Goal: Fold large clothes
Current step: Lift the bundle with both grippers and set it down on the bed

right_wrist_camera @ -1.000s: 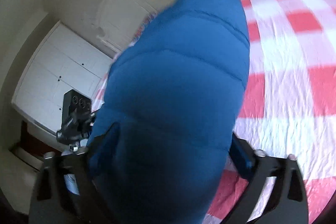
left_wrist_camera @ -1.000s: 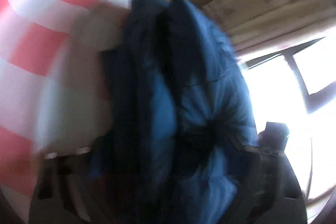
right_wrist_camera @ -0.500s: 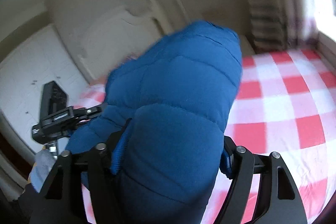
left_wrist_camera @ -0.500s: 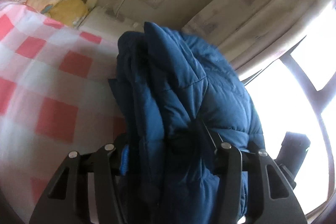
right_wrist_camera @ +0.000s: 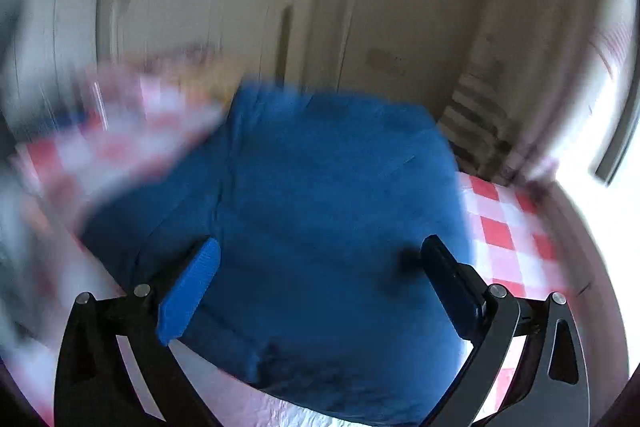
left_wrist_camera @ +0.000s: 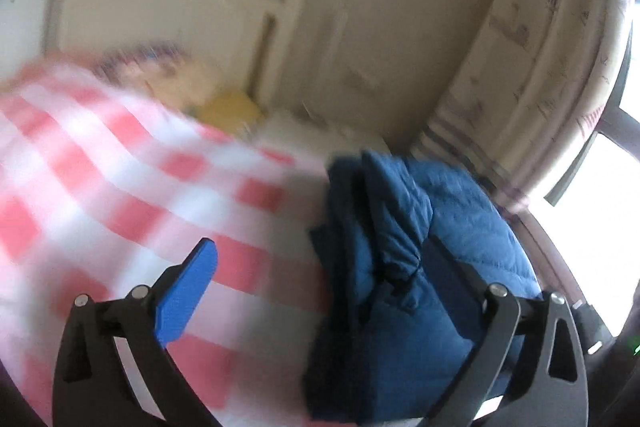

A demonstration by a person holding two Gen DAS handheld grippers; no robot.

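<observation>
Both tools (left_wrist_camera: 316, 267) (right_wrist_camera: 320, 255) agape; bunched blue jacket (right_wrist_camera: 320, 207) on checked sheet (left_wrist_camera: 100, 195), orientation unclear.

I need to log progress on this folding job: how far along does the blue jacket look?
Done: the blue puffer jacket lies bunched in layers on the checked bedsheet. In hand: nothing; the left hand-held gripper and right hand-held gripper are both open. Left: hard to judge through the blur, but the layered edges look uneven, so tidying probably remains.
</observation>
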